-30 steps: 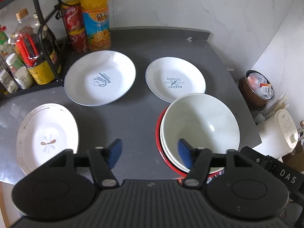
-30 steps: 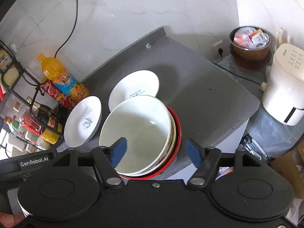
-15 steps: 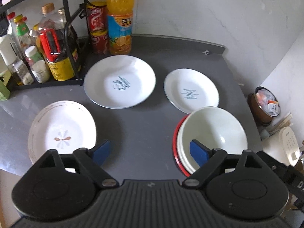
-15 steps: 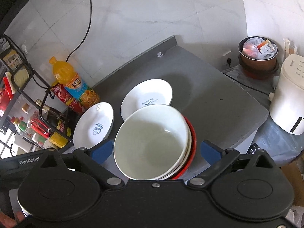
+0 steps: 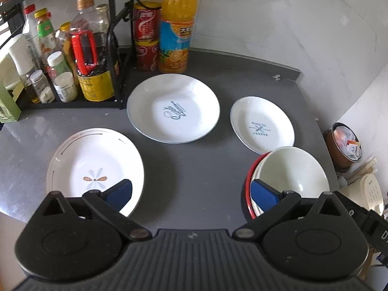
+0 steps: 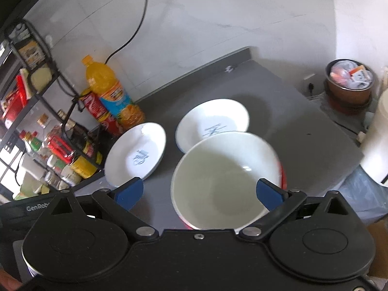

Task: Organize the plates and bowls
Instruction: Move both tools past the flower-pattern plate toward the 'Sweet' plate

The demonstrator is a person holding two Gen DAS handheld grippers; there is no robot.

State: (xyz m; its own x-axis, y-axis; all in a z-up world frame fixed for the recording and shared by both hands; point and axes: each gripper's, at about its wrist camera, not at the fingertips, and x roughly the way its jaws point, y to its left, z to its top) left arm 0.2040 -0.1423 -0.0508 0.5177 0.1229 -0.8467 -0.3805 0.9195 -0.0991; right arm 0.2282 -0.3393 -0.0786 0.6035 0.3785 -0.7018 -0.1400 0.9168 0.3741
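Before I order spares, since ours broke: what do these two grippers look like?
Both match: left hand-held gripper and right hand-held gripper have black bodies with round housings, black linkage arms with silver pivots, and blue pads. The left has a ribbed grey panel; white "GenRob" lettering shows by the right.

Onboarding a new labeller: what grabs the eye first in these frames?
The nested white bowls in a red-rimmed one sit at the grey counter's near right corner. Three white plates lie apart across it: flower-patterned plate, "Sweet" plate, small plate. A tall orange juice bottle stands behind.
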